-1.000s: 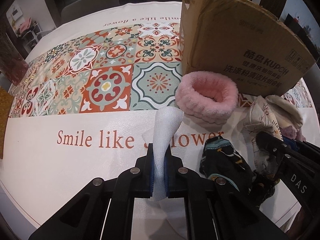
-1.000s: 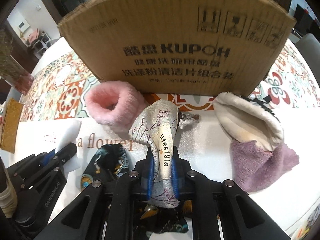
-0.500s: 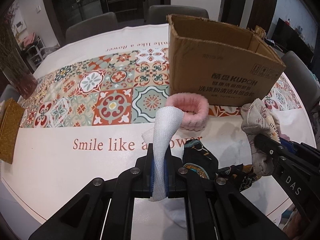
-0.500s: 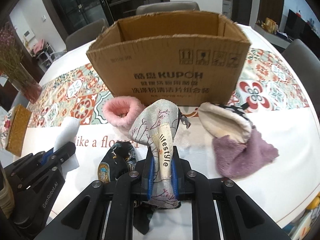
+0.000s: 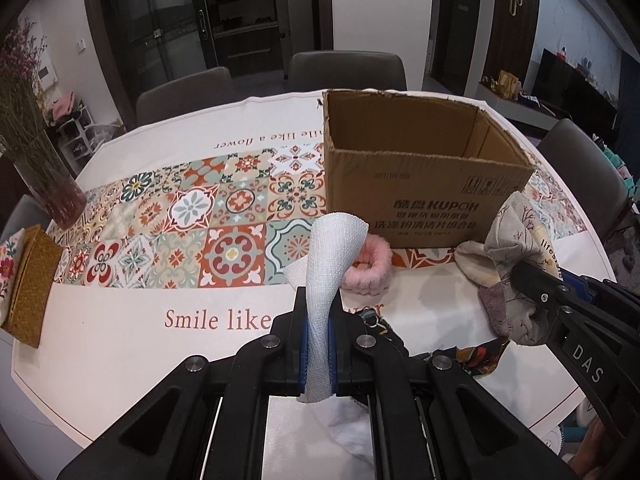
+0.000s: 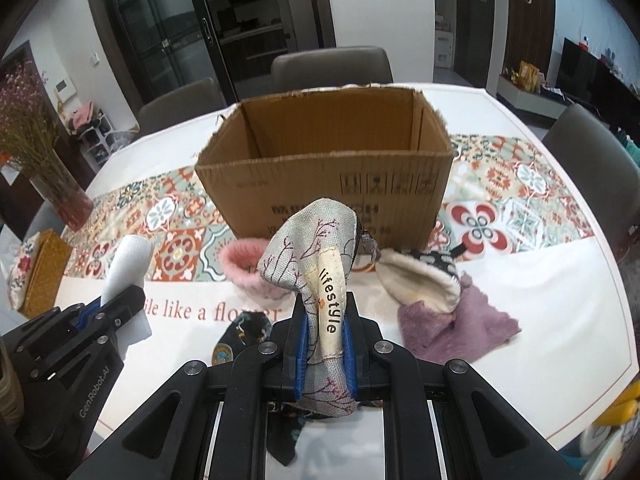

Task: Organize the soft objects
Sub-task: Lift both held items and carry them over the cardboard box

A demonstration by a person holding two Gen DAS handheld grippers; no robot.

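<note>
Left claw [image 5: 318, 344] grips white cloth [image 5: 334, 256].

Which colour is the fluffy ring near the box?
Pink; the fluffy ring shows best in the right wrist view.

Vase [image 5: 60, 196] with dried flowers, woven mat [image 5: 30, 284], chairs [image 6: 330, 65].

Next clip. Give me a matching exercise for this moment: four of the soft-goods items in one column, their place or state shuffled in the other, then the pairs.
Things:
1. white mesh cloth
2. grey "lifestyle" pouch
3. pink fluffy band
4. cardboard box

Places or states:
A. lying on the tablecloth just in front of the box
B. clamped in the right gripper
C. standing open-topped, nothing visible inside
D. clamped in the left gripper

Pairs: 1-D, 2-B, 3-A, 4-C
</note>
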